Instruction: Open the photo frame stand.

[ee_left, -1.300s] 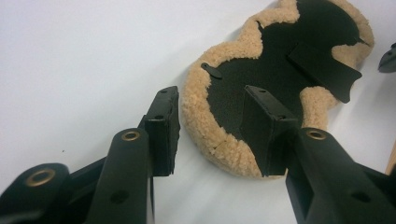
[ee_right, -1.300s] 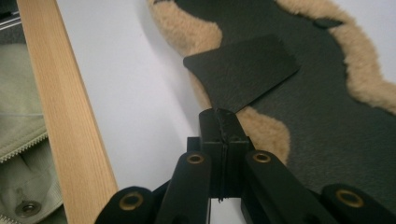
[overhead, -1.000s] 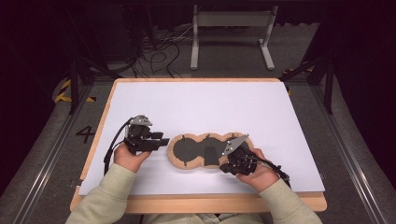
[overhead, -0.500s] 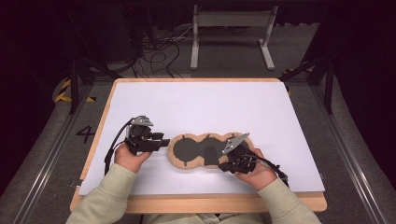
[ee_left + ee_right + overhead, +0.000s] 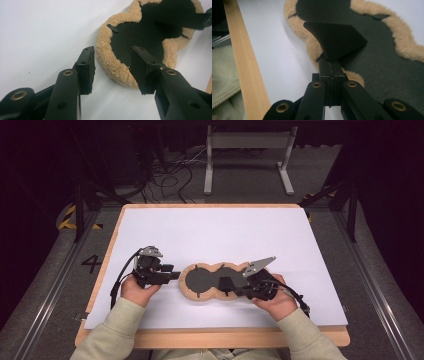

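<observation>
Left tool [image 5: 112, 67] spread, straddling fleece rim of sheepskin pad [image 5: 212, 281], not pinching. Right tool [image 5: 332, 75] pressed together, pinching black flap [image 5: 335, 41] of pad. White desk [image 5: 215, 235].

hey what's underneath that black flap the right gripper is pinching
The right gripper is shut on a black flap lifted off the fleece-edged pad. Beneath it lie the pad's dark centre and tan fleece border; the part directly behind the flap is hidden.
</observation>
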`<state>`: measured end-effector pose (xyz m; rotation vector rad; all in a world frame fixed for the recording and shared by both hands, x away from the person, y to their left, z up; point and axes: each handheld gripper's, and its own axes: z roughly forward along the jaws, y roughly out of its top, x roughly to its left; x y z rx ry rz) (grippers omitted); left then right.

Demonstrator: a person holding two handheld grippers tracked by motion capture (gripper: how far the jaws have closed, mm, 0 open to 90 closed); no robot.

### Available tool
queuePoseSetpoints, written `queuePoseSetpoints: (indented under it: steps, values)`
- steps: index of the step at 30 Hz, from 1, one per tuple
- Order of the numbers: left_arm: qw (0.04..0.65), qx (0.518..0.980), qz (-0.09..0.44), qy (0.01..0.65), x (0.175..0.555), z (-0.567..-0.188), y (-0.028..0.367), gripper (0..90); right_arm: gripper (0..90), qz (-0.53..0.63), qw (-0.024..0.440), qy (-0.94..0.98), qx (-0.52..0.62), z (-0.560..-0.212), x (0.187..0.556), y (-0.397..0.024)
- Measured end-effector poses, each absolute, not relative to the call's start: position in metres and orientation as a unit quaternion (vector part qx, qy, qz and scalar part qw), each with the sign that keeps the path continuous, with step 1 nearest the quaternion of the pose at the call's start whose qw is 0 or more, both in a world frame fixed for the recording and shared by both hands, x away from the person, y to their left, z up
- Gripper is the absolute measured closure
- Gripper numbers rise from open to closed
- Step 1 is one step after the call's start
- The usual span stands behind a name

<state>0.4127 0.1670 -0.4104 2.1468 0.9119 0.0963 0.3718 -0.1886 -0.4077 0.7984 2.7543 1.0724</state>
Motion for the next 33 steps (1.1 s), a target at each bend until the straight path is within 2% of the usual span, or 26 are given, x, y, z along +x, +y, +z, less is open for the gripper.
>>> queuePoseSetpoints:
  steps: [15,21,22,26,30,33]
  values:
    - [0.390,0.845,0.030,0.364,0.411,-0.412,0.165,51.8,89.7,0.342,0.061,0.898,0.271,-0.405,0.371,-0.193]
    - [0.404,0.829,0.023,0.386,0.410,-0.412,0.165,46.0,74.6,0.357,0.083,0.882,0.298,-0.396,0.374,-0.211]
    - [0.405,0.827,0.022,0.388,0.409,-0.411,0.166,42.9,71.9,0.361,0.086,0.877,0.306,-0.394,0.374,-0.216]
    - [0.404,0.825,0.018,0.394,0.407,-0.414,0.168,41.0,63.4,0.368,0.100,0.863,0.330,-0.389,0.376,-0.230]
    - [0.403,0.824,0.014,0.398,0.407,-0.417,0.169,38.9,60.1,0.378,0.111,0.850,0.350,-0.385,0.378,-0.242]
    - [0.407,0.820,0.017,0.402,0.406,-0.417,0.169,33.9,52.1,0.377,0.118,0.839,0.374,-0.385,0.381,-0.250]
